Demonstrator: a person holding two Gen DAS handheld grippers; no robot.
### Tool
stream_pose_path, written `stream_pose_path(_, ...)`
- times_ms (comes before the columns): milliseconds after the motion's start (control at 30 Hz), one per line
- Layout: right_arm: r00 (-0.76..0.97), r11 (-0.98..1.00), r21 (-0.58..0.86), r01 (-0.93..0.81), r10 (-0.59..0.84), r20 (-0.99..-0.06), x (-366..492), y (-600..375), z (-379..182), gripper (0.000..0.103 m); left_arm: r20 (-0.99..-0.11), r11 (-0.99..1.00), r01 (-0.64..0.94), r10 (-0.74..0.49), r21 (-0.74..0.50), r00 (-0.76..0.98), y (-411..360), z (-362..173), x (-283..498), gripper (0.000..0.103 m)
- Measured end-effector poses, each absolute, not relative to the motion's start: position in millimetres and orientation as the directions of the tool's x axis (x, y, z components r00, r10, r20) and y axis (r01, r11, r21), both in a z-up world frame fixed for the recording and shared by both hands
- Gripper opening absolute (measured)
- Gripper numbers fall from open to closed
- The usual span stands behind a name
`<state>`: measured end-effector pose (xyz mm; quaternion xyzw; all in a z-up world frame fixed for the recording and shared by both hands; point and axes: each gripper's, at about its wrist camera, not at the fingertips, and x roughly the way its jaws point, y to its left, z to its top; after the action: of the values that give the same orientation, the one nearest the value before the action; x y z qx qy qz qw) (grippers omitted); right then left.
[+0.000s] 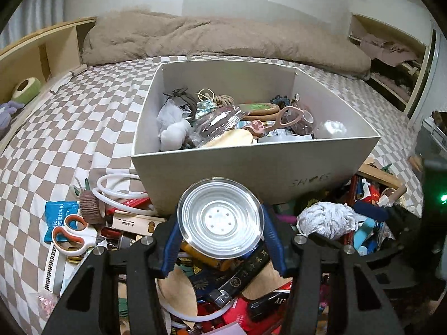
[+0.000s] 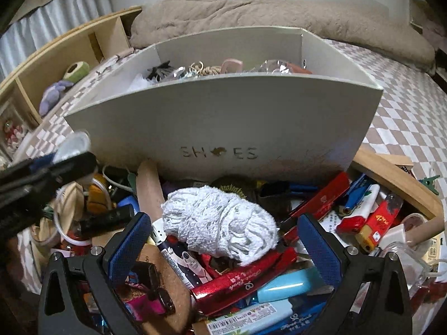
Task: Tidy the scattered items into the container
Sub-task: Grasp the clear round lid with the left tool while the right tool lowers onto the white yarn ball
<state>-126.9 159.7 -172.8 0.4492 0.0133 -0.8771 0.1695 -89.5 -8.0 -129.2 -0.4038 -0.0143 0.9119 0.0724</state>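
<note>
My left gripper is shut on a clear round plastic dish, held a little above the clutter just before the white shoe box. The box is marked SHOES and holds several small items. In the right wrist view the left gripper shows at the left edge with the dish. My right gripper stands open low over the pile. A balled white knitted cloth lies between its blue pads, which do not press on it. The cloth also shows in the left wrist view.
The pile in front of the box holds scissors, white tubing, red packets, lighters and a wooden piece. All of it lies on a checked bedspread, with a beige blanket behind and a wooden shelf at the left.
</note>
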Motion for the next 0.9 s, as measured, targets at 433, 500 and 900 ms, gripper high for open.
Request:
stream_pose_path(433,-0.543,-0.931,0.124,0.344,-0.305,-0.782,-124.2,168.5,-162.5,0.064,-0.726,-0.988,-0.106,0.151,-0.107,-0.671,-16.0,-126.7,-87.2,0.053)
stream_pose_path(500,-0.545,-0.930,0.127,0.345,-0.308,-0.780,-125.3,168.4,-160.2,0.063,-0.724,-0.988,-0.103,0.152,-0.111,-0.673,-17.6,-125.9,-87.3,0.053)
stream_pose_path(900,-0.567,-0.921,0.125,0.370,-0.331,-0.755,-121.2,170.8,-151.6,0.052,-0.720,-0.987,-0.098,0.158,-0.124,-0.675,-22.1,-124.4,-88.2,0.053)
